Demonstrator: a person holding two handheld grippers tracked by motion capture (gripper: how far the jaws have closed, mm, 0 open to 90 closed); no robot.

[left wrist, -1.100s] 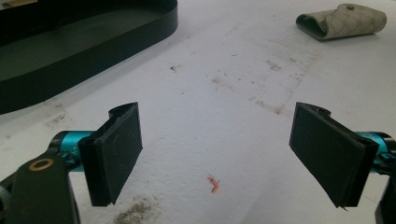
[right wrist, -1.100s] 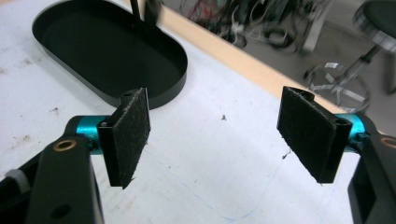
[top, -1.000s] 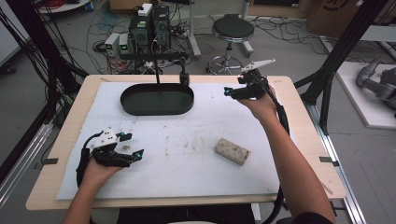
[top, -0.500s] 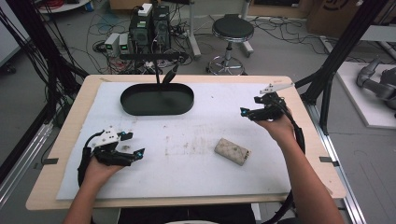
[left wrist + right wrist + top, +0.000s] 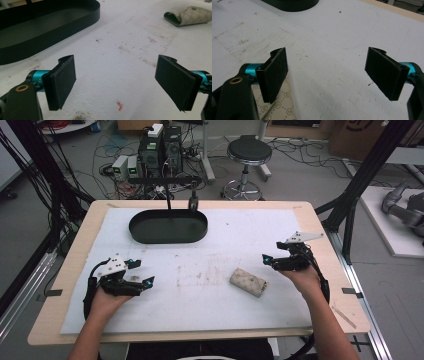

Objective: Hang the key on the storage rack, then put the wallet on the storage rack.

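Right gripper (image 5: 270, 262) fingers wide, jaws just opened, empty, beside the beige patterned folded pouch (image 5: 248, 282) lying mid-tabletop (image 5: 320, 227). Straddle it squarely before closing. Left gripper (image 5: 142, 273) wide, idle.

A light wooden table (image 5: 325, 237) topped by a stained white sheet (image 5: 250, 227) stands on a grey concrete floor (image 5: 310, 175). Behind it sit a round black stool (image 5: 249, 151), stacked computer boxes (image 5: 161, 145) and tangled black cables (image 5: 45, 175).

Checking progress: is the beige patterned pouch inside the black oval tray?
No, the beige patterned pouch lies on the white mat, apart from the black oval tray.
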